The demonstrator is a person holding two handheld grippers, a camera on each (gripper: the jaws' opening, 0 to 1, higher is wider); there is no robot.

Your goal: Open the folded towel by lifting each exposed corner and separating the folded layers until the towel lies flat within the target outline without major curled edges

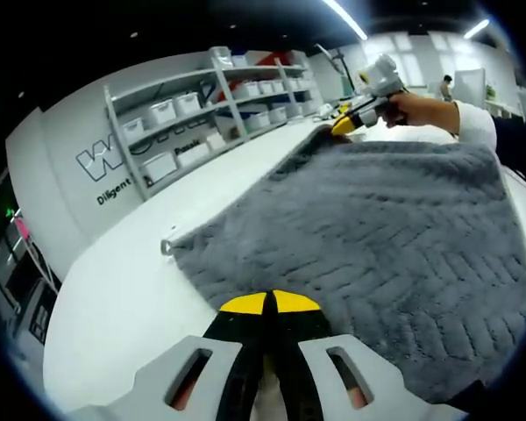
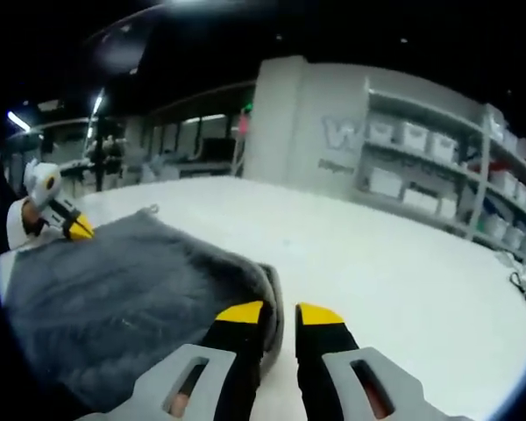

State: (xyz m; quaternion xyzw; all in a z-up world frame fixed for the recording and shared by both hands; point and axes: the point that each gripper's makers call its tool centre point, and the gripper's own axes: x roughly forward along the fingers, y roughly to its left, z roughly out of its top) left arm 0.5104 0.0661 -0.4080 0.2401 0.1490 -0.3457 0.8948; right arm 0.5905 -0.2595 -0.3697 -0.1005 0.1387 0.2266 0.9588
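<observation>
Grey plush towel (image 1: 377, 237) lying spread across the white table (image 1: 131, 289), reaching toward its near edge, one corner with a small loop tag (image 1: 167, 247) pointing at the bare middle. Seeming one layer over most of its area, still doubled and rolled along the edge by the right gripper (image 2: 280, 314). Left gripper (image 1: 270, 303) sitting at the towel's border, yellow tips pressed together, pinching the fabric edge as far as visible. Right gripper's jaws standing slightly apart beside the rolled fold, one tip touching the cloth, nothing visibly clamped. Shelving with white bins (image 1: 210, 105) standing beyond the table's far edge.
</observation>
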